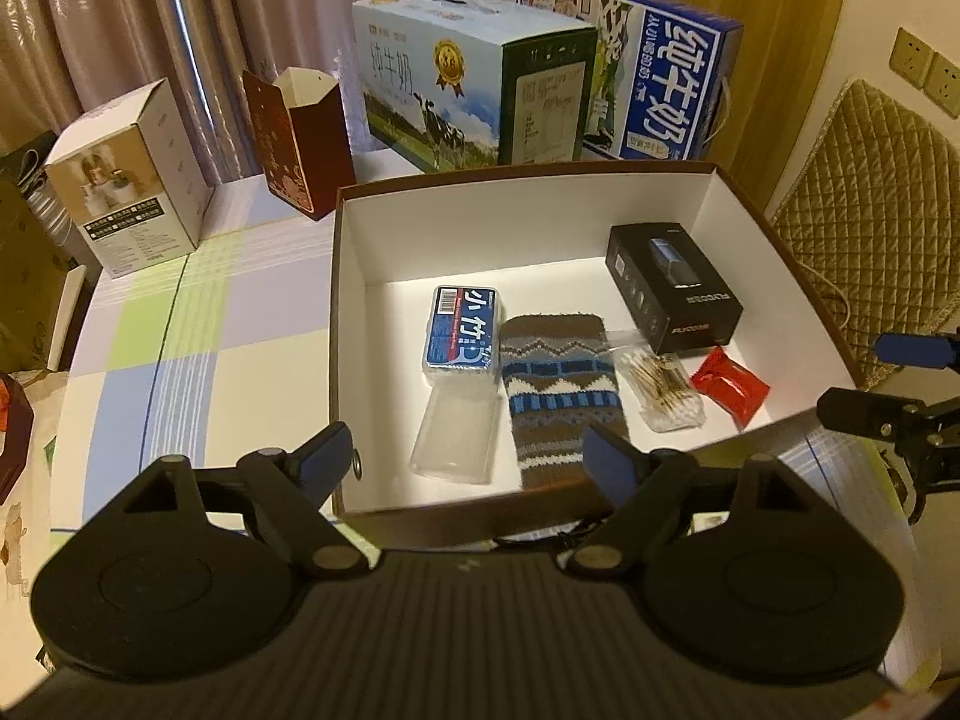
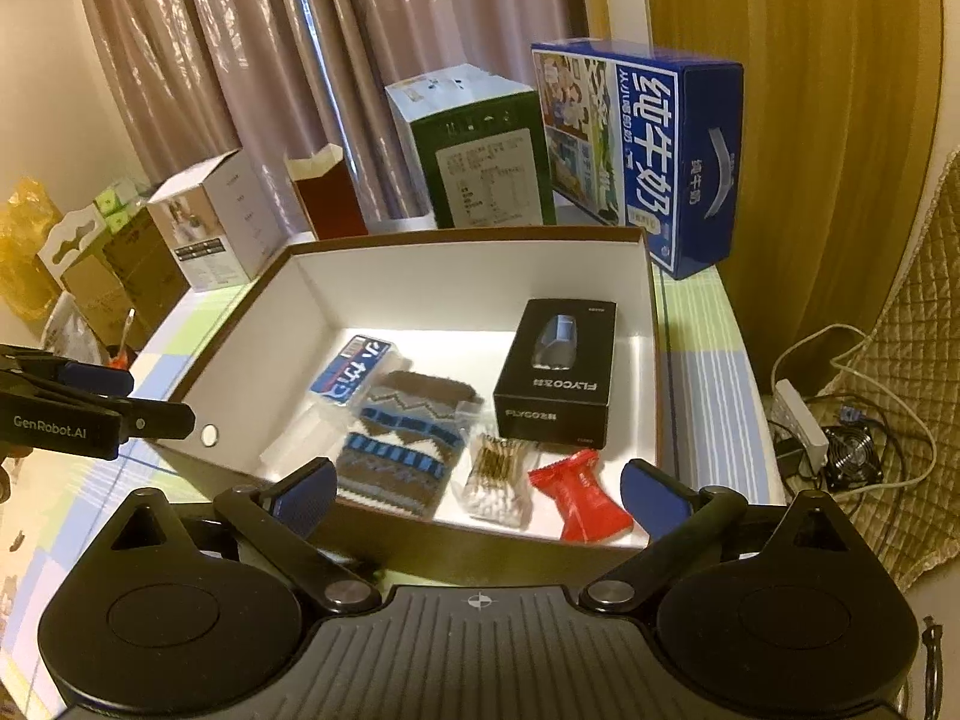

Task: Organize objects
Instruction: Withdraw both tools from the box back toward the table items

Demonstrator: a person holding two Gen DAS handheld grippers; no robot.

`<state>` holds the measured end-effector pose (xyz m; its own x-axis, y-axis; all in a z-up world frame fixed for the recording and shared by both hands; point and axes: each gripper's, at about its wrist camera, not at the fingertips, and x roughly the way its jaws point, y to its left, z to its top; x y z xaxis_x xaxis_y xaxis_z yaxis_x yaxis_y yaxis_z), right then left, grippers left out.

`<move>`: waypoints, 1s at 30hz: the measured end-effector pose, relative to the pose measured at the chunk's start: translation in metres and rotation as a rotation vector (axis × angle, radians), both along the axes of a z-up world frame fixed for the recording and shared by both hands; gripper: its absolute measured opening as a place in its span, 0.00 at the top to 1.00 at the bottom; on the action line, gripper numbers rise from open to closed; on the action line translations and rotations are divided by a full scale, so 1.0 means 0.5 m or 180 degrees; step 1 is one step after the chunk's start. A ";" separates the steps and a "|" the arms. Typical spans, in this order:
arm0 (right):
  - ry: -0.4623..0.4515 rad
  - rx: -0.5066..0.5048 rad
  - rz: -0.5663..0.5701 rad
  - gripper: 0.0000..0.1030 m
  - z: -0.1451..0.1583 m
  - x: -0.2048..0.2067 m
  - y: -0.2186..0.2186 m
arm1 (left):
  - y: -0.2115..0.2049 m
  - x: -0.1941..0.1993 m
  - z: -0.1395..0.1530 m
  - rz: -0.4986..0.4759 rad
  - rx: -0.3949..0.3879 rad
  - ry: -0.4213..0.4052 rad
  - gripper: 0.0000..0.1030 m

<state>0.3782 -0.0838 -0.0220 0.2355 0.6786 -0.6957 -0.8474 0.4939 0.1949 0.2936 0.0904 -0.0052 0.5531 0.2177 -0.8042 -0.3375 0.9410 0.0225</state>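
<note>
An open box point(image 1: 354, 252) with brown sides and a white inside stands on the checked tablecloth. It holds a blue pack point(image 1: 462, 330), a clear plastic case point(image 1: 456, 438), a knitted pouch point(image 1: 558, 384), a bag of cotton swabs point(image 1: 660, 384), a red packet point(image 1: 729, 390) and a black FLYCO box point(image 1: 672, 288). My left gripper point(image 1: 465, 456) hovers open over the box's near edge, nothing between its fingers. My right gripper point(image 2: 477, 487) is open and empty above the near wall, over the swabs point(image 2: 498, 474) and red packet point(image 2: 585, 498). The left gripper point(image 2: 138, 399) shows beside the box's left corner.
Behind the box stand two milk cartons point(image 1: 456, 78) point(image 1: 660, 90), a dark red paper box point(image 1: 300, 138) and a white carton point(image 1: 132, 180). A quilted chair cover point(image 1: 870, 228) is at the right. A power strip point(image 2: 804, 414), cables and a small fan point(image 2: 852, 456) lie beyond the table's right edge.
</note>
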 end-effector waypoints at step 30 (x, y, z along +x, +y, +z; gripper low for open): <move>0.0194 0.0054 0.0059 0.02 0.004 -0.131 -0.095 | -0.081 -0.149 -0.003 0.0031 -0.0196 0.0074 0.20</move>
<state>0.3128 -0.1313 -0.0198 0.1804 0.6942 -0.6968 -0.8426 0.4745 0.2546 0.2189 0.0497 -0.0066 0.5322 0.1725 -0.8288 -0.3467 0.9376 -0.0274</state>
